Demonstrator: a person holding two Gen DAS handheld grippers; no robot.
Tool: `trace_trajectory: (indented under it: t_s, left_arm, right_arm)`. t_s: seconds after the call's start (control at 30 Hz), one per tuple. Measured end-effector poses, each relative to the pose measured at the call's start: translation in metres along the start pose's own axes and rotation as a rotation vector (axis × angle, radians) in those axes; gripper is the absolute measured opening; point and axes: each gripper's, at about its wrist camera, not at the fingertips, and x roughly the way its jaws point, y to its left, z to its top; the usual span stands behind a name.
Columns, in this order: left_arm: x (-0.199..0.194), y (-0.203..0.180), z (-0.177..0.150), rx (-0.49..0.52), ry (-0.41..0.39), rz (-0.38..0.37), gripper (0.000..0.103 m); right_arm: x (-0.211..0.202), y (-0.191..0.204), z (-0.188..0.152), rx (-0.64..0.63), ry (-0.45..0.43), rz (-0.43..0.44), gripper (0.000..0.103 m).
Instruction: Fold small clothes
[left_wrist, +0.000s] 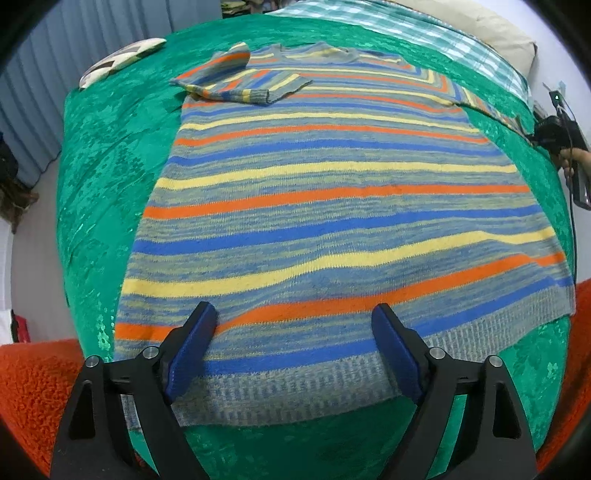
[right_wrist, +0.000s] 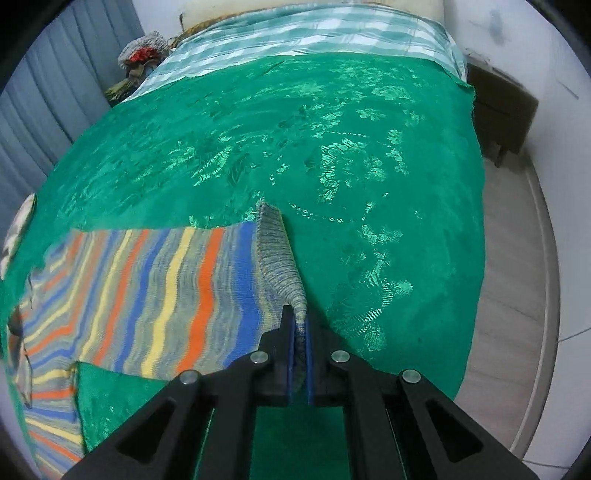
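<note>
- Green brocade bedspread (left_wrist: 110, 155): covers the bed and serves as the flat working surface; a checked sheet (left_wrist: 424, 29) and a pillow (left_wrist: 491, 33) lie beyond it at the head end.
- Striped knit sweater (left_wrist: 332, 206): lies spread flat on the bedspread, ribbed hem toward the left wrist camera and neckline away. Laid open this way, its edges can be reached from either side.
- Left sleeve (left_wrist: 240, 83): already turned inward across the chest, which suggests the folding has begun on that side.
- Right sleeve cuff (right_wrist: 280, 258): raised off the bedspread in a ridge that runs into the closed jaws, probably so this sleeve can be carried inward to mirror the other.
- Right gripper (right_wrist: 300, 332): clenched on the ribbed cuff, knit visibly pinched between its blue pads; in the left wrist view it appears far off at the sweater's right edge.
- Left gripper (left_wrist: 295, 354): released, jaws spread wide above the hem and holding nothing, apparently waiting there to steady or take the lower edge.
</note>
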Motion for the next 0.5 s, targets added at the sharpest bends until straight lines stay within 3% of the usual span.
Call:
trace_trajectory:
  t_s: [0.1,0.23,0.33,0.4,0.47,0.5]
  left_arm:
    - [-0.001,0.002,-0.001,-0.004,0.01,0.003,0.092]
    - [-0.007,0.008,-0.001,-0.021,0.025,-0.004,0.092]
    - [-0.023,0.018,0.002,-0.051,0.022,-0.02,0.092]
    - [-0.039,0.03,0.01,-0.06,-0.001,-0.047,0.092]
    - [-0.058,0.045,0.031,-0.056,-0.051,-0.045,0.092]
    - [-0.066,0.052,0.045,-0.05,-0.079,-0.038,0.092]
  right_arm:
    - [0.0,-0.006,0.0,0.001,-0.003,0.02,0.005]
    - [-0.026,-0.015,-0.007,-0.048,-0.035,-0.112,0.016]
    - [-0.06,0.0,-0.023,-0.156,-0.051,-0.138,0.019]
    - [-0.096,0.029,-0.051,-0.272,-0.061,-0.079,0.025]
    - [-0.131,0.066,-0.09,-0.383,-0.061,0.038,0.049]
    - [-0.144,0.08,-0.108,-0.415,-0.058,0.104,0.053]
